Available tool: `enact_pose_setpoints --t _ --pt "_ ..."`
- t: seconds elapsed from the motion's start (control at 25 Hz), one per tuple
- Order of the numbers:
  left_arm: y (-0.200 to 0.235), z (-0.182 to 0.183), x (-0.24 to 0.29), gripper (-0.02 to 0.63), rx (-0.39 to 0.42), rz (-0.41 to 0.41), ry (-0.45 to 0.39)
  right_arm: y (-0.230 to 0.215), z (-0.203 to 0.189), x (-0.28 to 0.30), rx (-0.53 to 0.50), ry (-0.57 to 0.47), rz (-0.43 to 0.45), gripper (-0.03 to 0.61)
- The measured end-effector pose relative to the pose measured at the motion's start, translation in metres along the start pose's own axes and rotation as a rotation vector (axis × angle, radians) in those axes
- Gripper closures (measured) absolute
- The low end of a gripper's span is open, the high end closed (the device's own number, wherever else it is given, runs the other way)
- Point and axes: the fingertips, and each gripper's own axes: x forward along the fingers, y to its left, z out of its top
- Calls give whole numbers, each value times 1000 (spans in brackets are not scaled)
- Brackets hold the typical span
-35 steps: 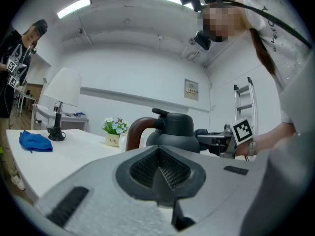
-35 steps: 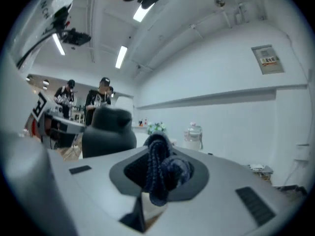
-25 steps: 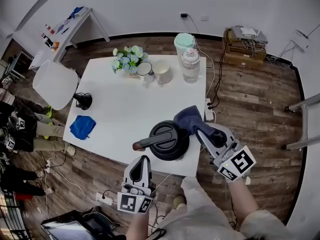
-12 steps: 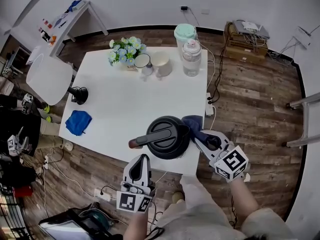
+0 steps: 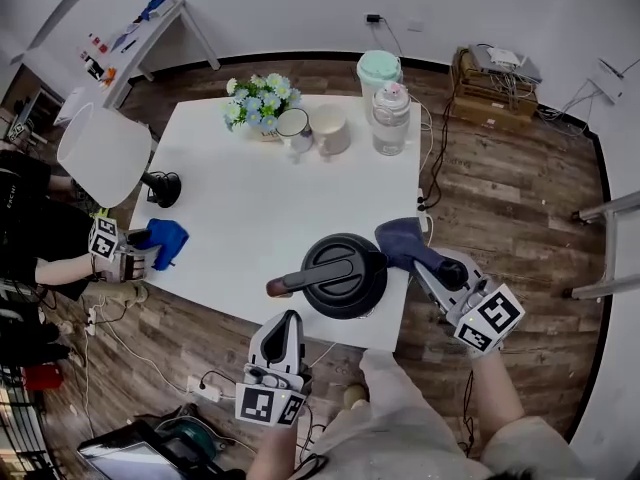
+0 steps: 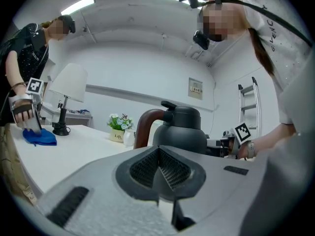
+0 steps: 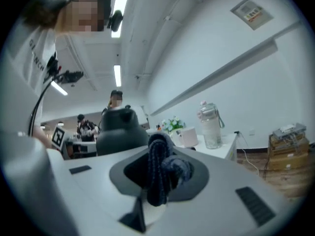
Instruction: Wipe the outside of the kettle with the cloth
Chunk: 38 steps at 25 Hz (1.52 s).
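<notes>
The black kettle (image 5: 345,275) stands near the table's front edge, its brown handle (image 5: 277,288) pointing left. My right gripper (image 5: 425,260) is shut on a dark blue cloth (image 5: 402,238), which lies against the kettle's right side. In the right gripper view the cloth (image 7: 158,171) bunches between the jaws, with the kettle (image 7: 119,129) just beyond it. My left gripper (image 5: 288,320) hangs below the table's front edge, shut with nothing in it. It faces the kettle (image 6: 180,130) from a short distance.
At the table's back stand flowers (image 5: 255,103), two mugs (image 5: 293,128), a clear bottle (image 5: 390,118) and a green-lidded container (image 5: 378,68). A white lamp (image 5: 110,153) is at the left. Another person's gripper (image 5: 112,258) touches a bright blue cloth (image 5: 165,243).
My right gripper has shifted the dark cloth along the kettle's right side. Another person's hand with a gripper has come in at the left, by the bright blue cloth.
</notes>
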Motion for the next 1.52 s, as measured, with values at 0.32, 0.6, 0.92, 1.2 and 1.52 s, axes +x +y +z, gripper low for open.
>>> enact_pose_setpoints --t 0.32,0.6,0.92,1.2,1.52 --pt "14 24 0 606 -5 49 -24 19 85 43 26 -168 327 515" --pt "30 18 1 606 -23 121 -21 33 57 88 42 12 563 515" --pt "40 0 5 606 -29 173 -11 16 -9 98 114 241 608 515" --pt "46 -7 7 606 -23 183 -15 6 -57 100 54 478 595 515" --pt "47 0 -1 606 -10 188 -3 6 -9 110 -253 505 602 515"
